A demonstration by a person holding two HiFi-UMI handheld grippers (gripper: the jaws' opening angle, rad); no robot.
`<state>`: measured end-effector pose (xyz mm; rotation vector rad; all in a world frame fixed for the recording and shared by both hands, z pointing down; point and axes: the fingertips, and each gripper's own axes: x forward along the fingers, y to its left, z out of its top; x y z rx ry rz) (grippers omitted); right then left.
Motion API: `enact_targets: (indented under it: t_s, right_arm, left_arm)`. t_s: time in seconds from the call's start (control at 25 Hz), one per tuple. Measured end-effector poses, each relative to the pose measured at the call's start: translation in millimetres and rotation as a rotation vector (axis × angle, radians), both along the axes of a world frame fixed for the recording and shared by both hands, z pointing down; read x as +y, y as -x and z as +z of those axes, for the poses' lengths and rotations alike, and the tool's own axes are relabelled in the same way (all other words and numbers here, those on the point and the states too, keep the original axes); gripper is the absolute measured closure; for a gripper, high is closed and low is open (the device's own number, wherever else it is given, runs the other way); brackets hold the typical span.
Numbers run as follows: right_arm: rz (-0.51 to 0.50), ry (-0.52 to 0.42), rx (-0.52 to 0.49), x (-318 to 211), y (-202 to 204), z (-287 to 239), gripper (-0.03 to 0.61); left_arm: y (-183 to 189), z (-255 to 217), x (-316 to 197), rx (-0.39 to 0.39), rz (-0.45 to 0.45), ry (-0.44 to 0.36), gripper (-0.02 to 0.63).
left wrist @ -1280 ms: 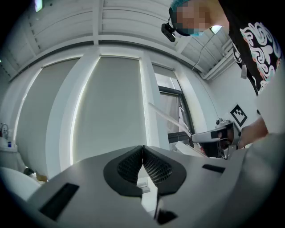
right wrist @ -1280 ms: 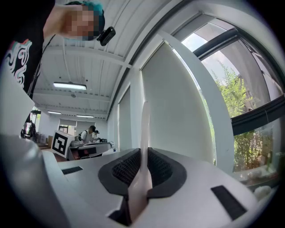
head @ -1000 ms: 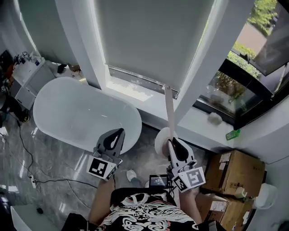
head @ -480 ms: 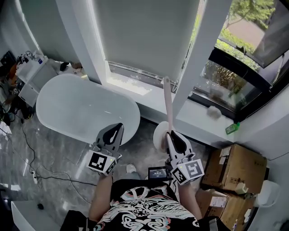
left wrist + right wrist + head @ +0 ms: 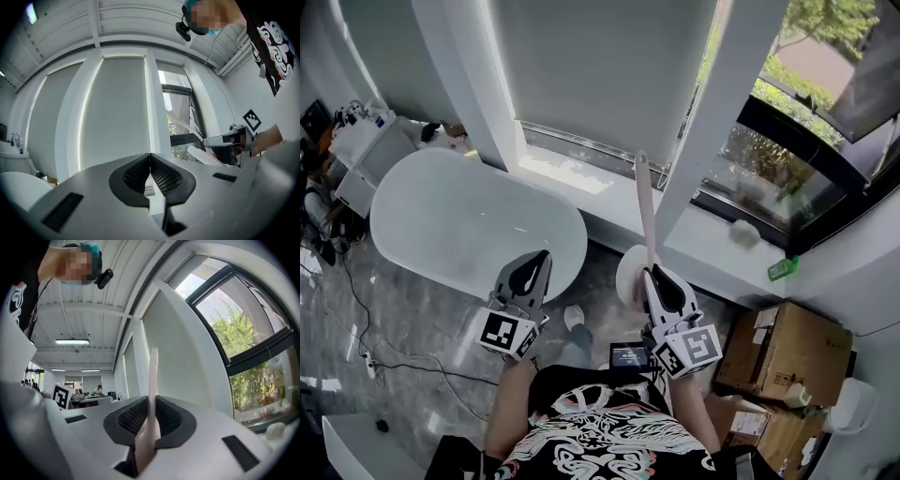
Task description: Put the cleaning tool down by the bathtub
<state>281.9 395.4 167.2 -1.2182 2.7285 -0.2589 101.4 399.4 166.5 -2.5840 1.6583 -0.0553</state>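
While the left gripper (image 5: 150, 161) rides up front with its pads pressed flat together and nothing between them, the work is all on the other side. The right gripper (image 5: 151, 409) is clamped on the pale pink handle (image 5: 153, 376) of the cleaning tool (image 5: 643, 216), biting it low on the shaft.

That looks a sensible place to hold. The handle reads as a slim, stiff, smooth stick, probably light, but long enough that its free end would swing wide on any twist of the wrist. A grip close to the working end should keep that lever tame, though smooth plastic could turn between the pads.

The long axis runs straight out along the jaws, close to upright. The free tip is high, rising past the blind (image 5: 600, 66) in the head view. The round white head (image 5: 628, 279), or what I take for it, sits low beside the gripper.

Just beyond, that white head hangs over the grey floor (image 5: 422, 328), near the rounded end of the bathtub (image 5: 441, 211) and apparently clear of its wall. Further out, the window sill (image 5: 712, 248) runs behind the tip. The tool is in the air, not yet set down. My guess is head first to the floor, then the shaft lowered alongside the tub.
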Motion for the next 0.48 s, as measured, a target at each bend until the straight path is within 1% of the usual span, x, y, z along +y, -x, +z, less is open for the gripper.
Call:
enact_targets:
  t_s: [0.24,0.48]
  right_arm:
    - [0.011,0.000,0.018,-50.9,5.9,6.3,0.508]
    - [0.023,0.002,0.013,-129.9,29.5,8.1,0.508]
  left_arm:
    - [6.5,9.7,-52.4,0.022,0.005,0.005,0.597]
    - [25.9,18.2,-136.6,0.009,0.020,0.014,0.597]
